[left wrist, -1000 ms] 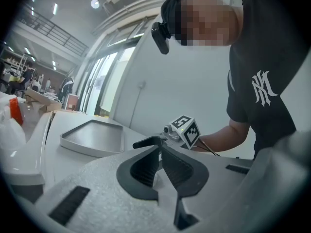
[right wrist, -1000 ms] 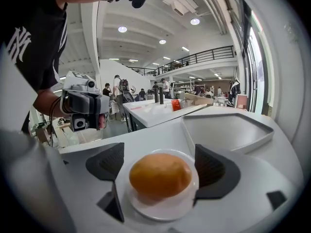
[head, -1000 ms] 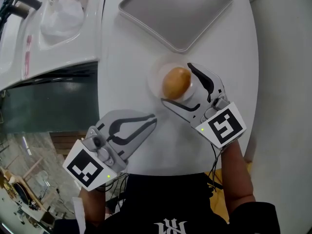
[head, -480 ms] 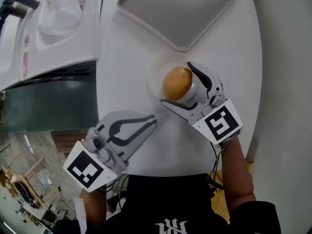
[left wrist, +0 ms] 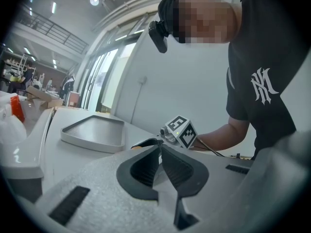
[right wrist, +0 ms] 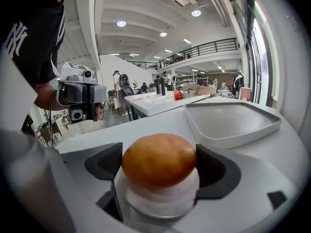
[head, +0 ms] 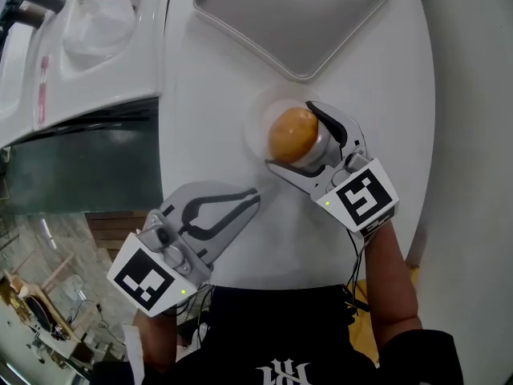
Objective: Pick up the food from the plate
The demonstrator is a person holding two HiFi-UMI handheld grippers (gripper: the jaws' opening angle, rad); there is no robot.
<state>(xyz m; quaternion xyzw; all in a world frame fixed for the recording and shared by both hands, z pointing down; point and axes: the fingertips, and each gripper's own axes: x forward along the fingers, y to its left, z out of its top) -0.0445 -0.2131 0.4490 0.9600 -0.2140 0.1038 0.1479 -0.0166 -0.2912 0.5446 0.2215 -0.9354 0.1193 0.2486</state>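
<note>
Head view: a round golden-brown bun point(head: 292, 130) sits on a small white round plate point(head: 257, 125) near the middle of a white table point(head: 208, 87). The right gripper point(head: 288, 135) reaches in from the lower right, its tongs spread wide with one jaw on each side of the bun. The left gripper point(head: 252, 196) is over the table's near edge, well apart from the plate, tongs pressed together and empty. A grey rectangular metal tray point(head: 296, 14) lies at the far side, just beyond the plate.

Left gripper view: the left gripper point(left wrist: 159, 147) has its dark pads meeting at the tips with nothing between them. Past them are the grey tray point(left wrist: 92, 132), the right gripper's marker cube point(left wrist: 181, 131) and a person's black T-shirt point(left wrist: 262, 81).

Right gripper view: the bun point(right wrist: 159, 159) on the white plate point(right wrist: 160, 200) fills the gap of the right gripper point(right wrist: 159, 166). The dark pads point(right wrist: 104, 161) stand just beside its left and right sides, jaws fully spread; can't tell whether they touch it. The bun rests on the plate. The grey tray point(right wrist: 231, 120) is behind, to the right.
</note>
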